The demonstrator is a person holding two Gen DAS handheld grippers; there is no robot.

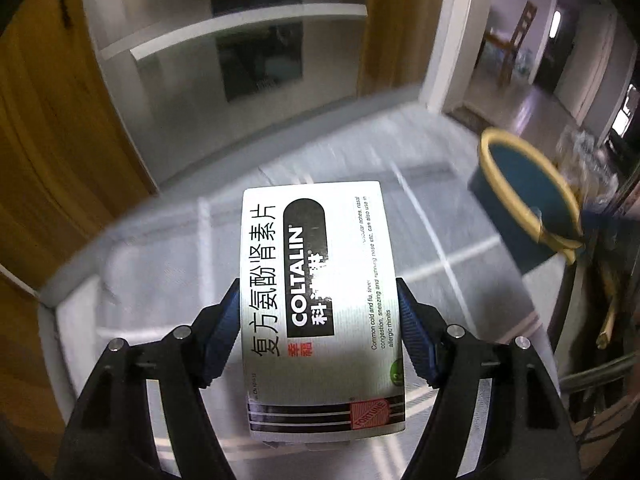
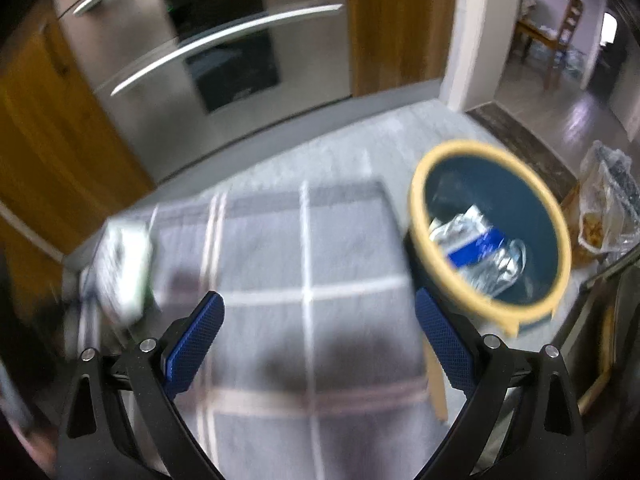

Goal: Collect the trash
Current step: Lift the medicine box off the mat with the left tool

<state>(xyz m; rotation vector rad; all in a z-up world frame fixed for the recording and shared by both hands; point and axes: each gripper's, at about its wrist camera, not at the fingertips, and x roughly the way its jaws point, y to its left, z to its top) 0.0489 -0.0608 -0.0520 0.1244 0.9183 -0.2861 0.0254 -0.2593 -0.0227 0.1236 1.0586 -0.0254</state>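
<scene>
My left gripper (image 1: pixel 318 312) is shut on a white Coltalin medicine box (image 1: pixel 320 304) and holds it above the grey checked mat (image 1: pixel 440 248). The blue bin with a yellow rim (image 1: pixel 524 200) stands to the right of the box. In the right wrist view my right gripper (image 2: pixel 318 328) is open and empty above the mat (image 2: pixel 304 264). The bin (image 2: pixel 490 228) is just right of it and holds crumpled silver and blue wrappers (image 2: pixel 480 248). The box held by the left gripper shows blurred at the left (image 2: pixel 124 268).
A steel oven front (image 2: pixel 192 68) and wooden cabinets (image 2: pixel 48 132) stand behind the mat. A clear plastic bag (image 2: pixel 608 200) lies right of the bin. A doorway leads to a room with a wooden chair (image 2: pixel 560 40).
</scene>
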